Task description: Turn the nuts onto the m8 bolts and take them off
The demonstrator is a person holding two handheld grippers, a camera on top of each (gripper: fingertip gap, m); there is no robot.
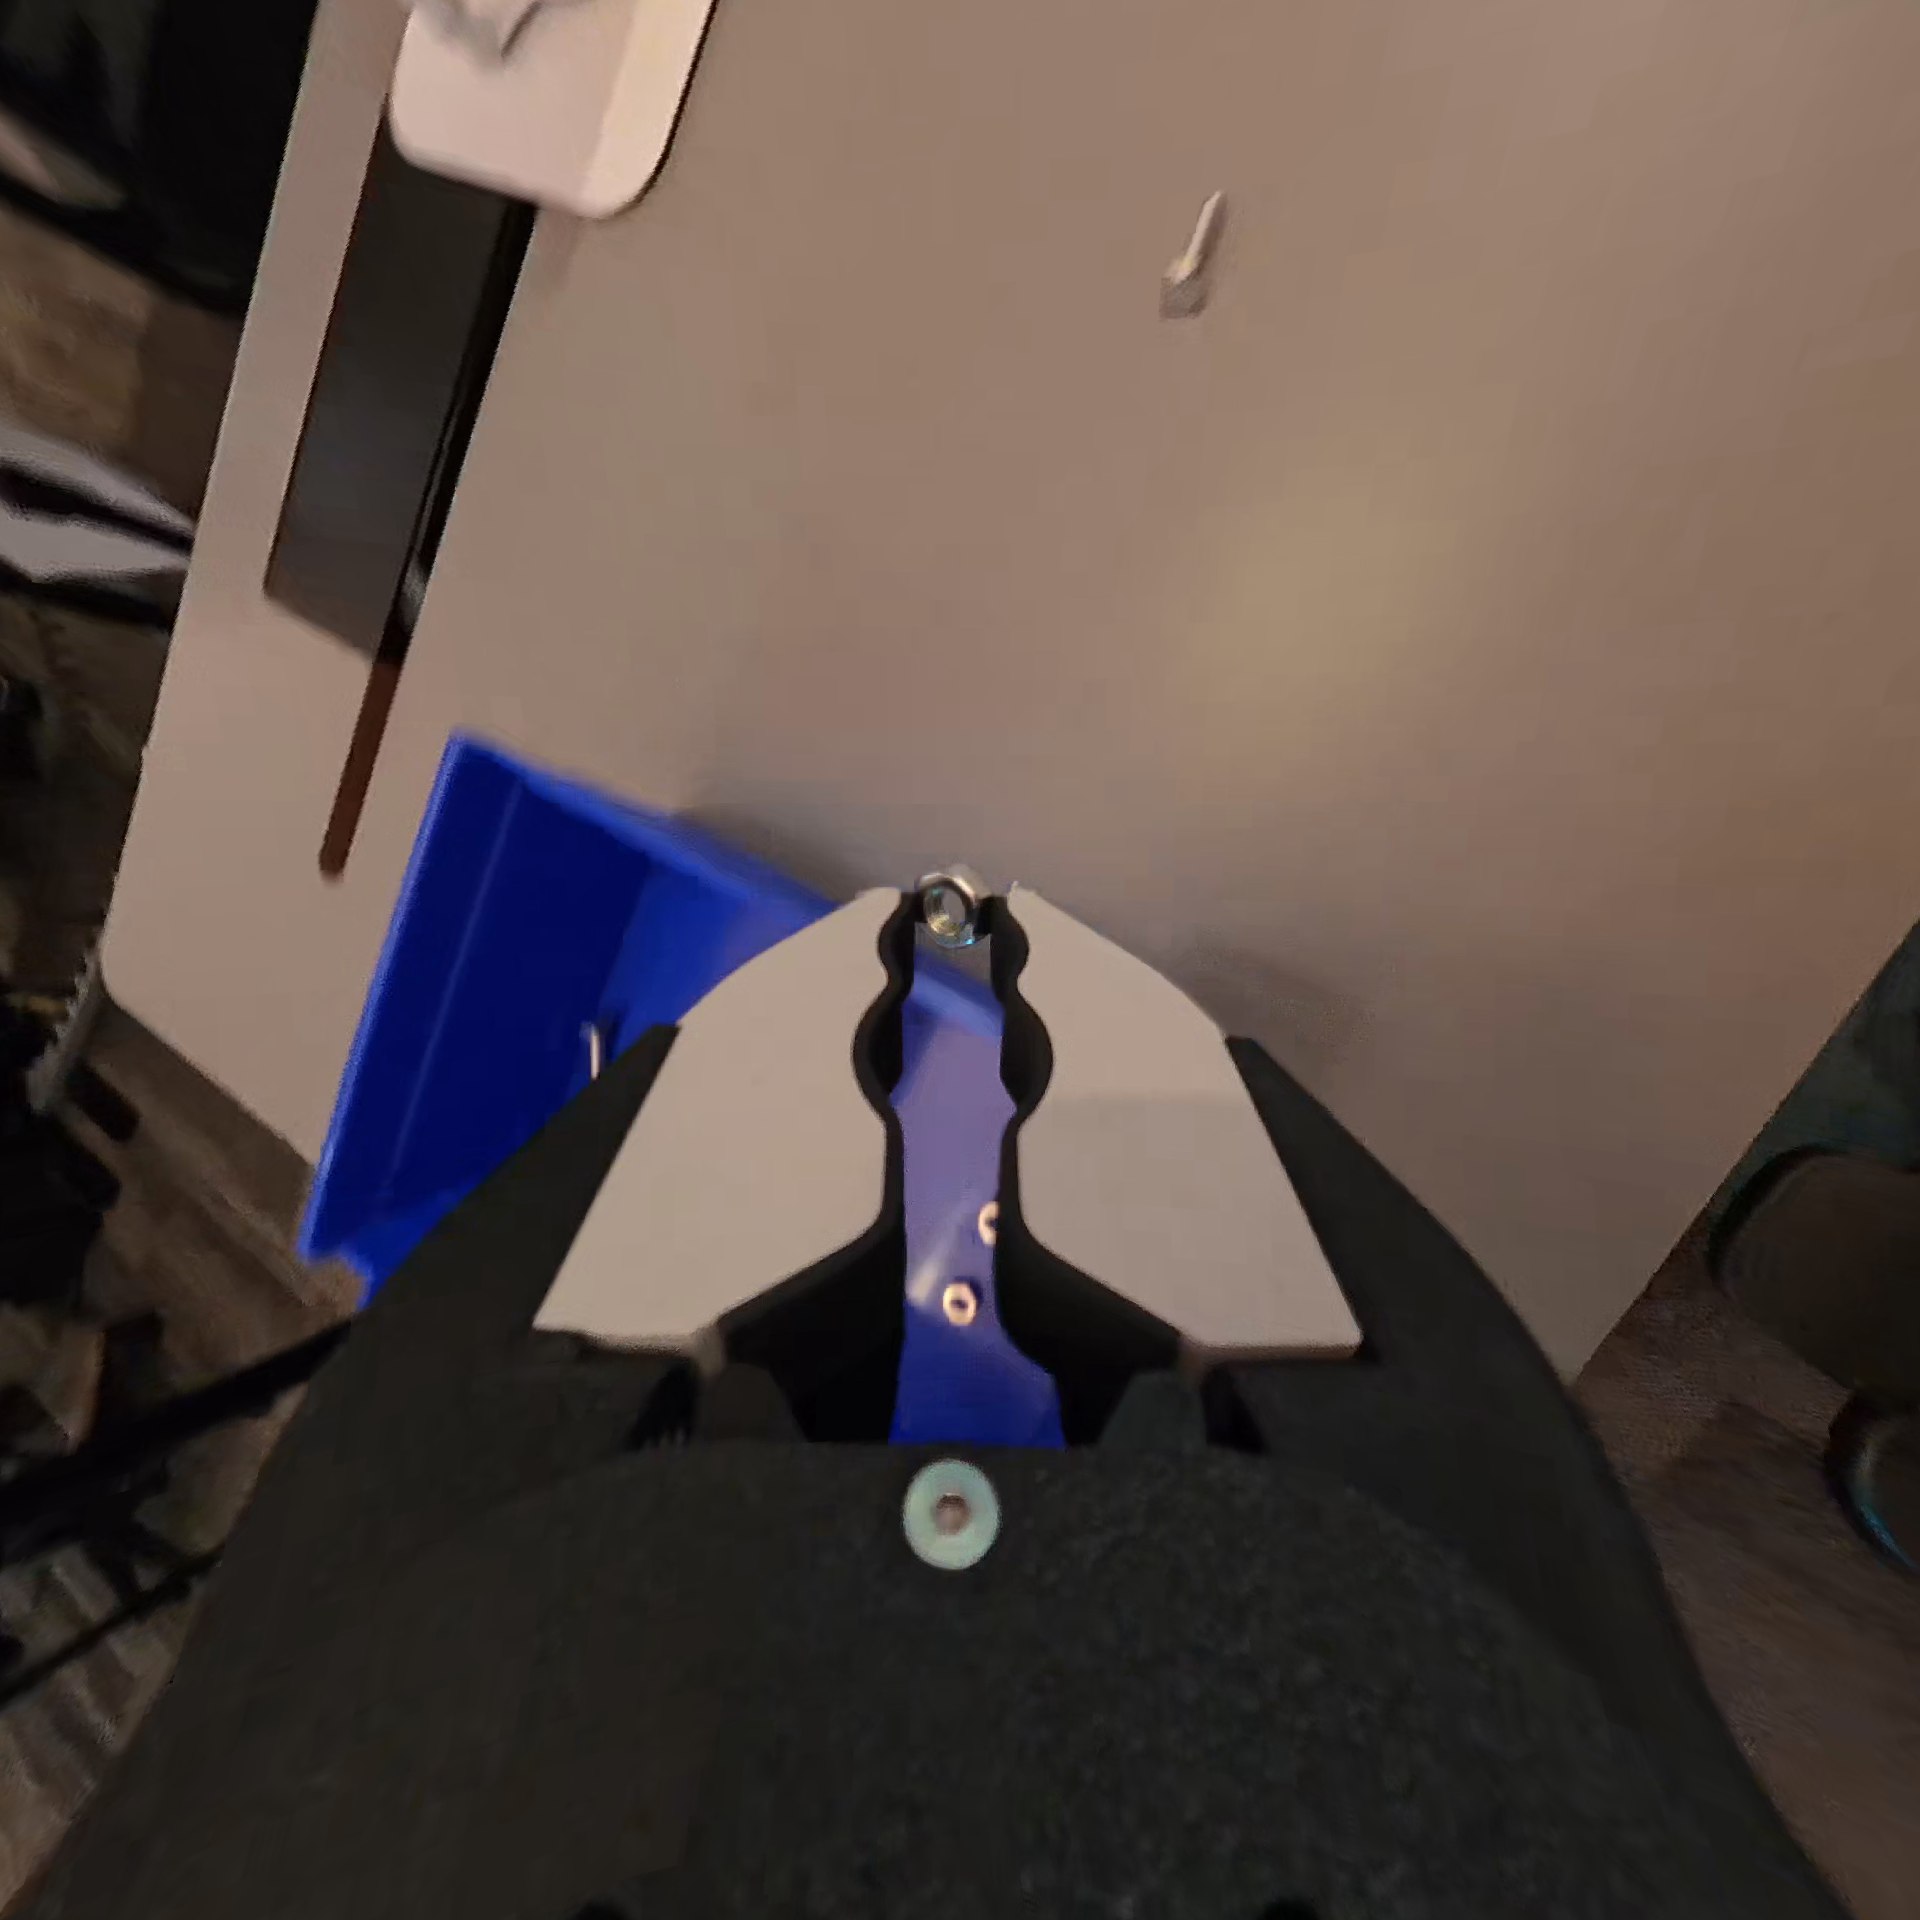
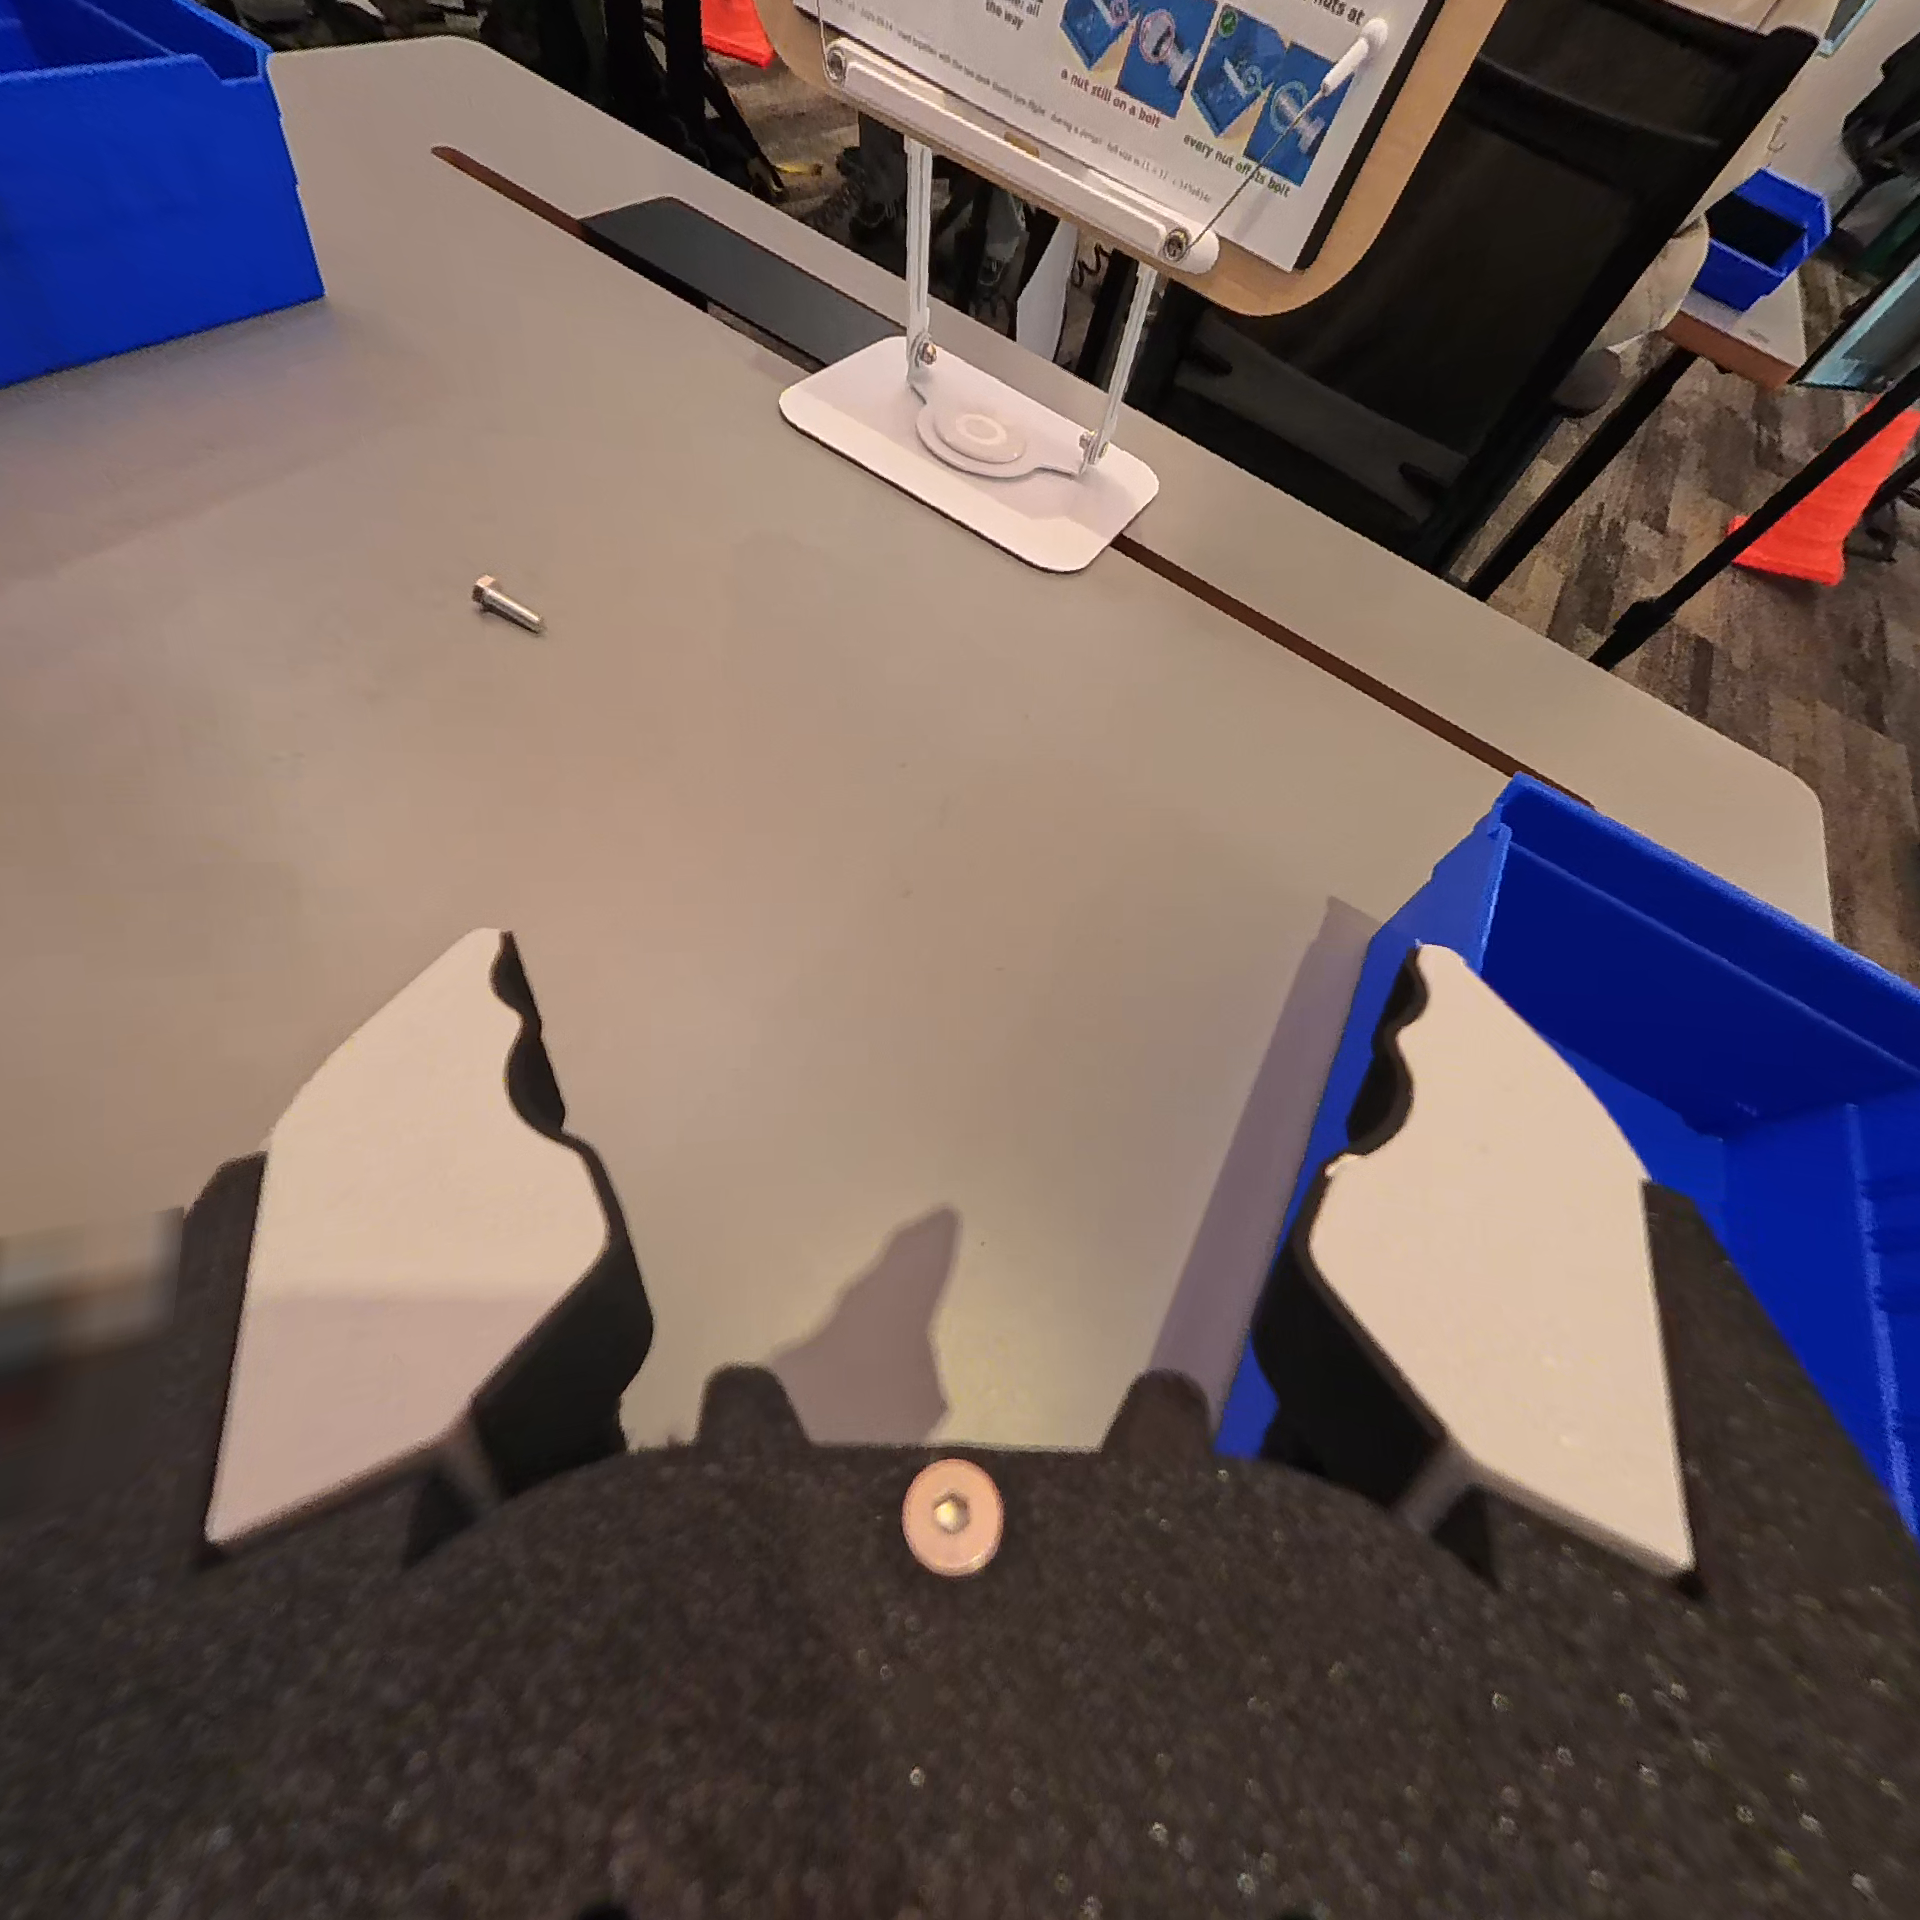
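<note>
Left wrist view shows the left gripper [image 1: 956, 920] pinching a small silver nut [image 1: 948, 916] at the very tips of its jaws, above the edge of a blue bin [image 1: 499, 997] in which two more nuts [image 1: 957, 1302] lie on the floor. A bolt [image 1: 1193, 260] lies alone on the grey table [image 1: 1351, 623], well apart from the held nut. That grip looks thin: only the jaw tips seem to bear on the nut, so a tilt or a quick swing could flick it out, and it might roll off the table or drop back into the bin. Right wrist view shows the right gripper [image 2: 961, 997] with jaws spread wide and empty, low over the table, its right finger just beside a second blue bin [image 2: 1683, 1039]. The same bolt [image 2: 506, 604] lies far forward and to the left, near a white stand [image 2: 977, 457]. Being round-shanked, the bolt could roll away when nudged, and closing on it askew would leave the threads misaligned, so the nut might cross-thread or jam.
</note>
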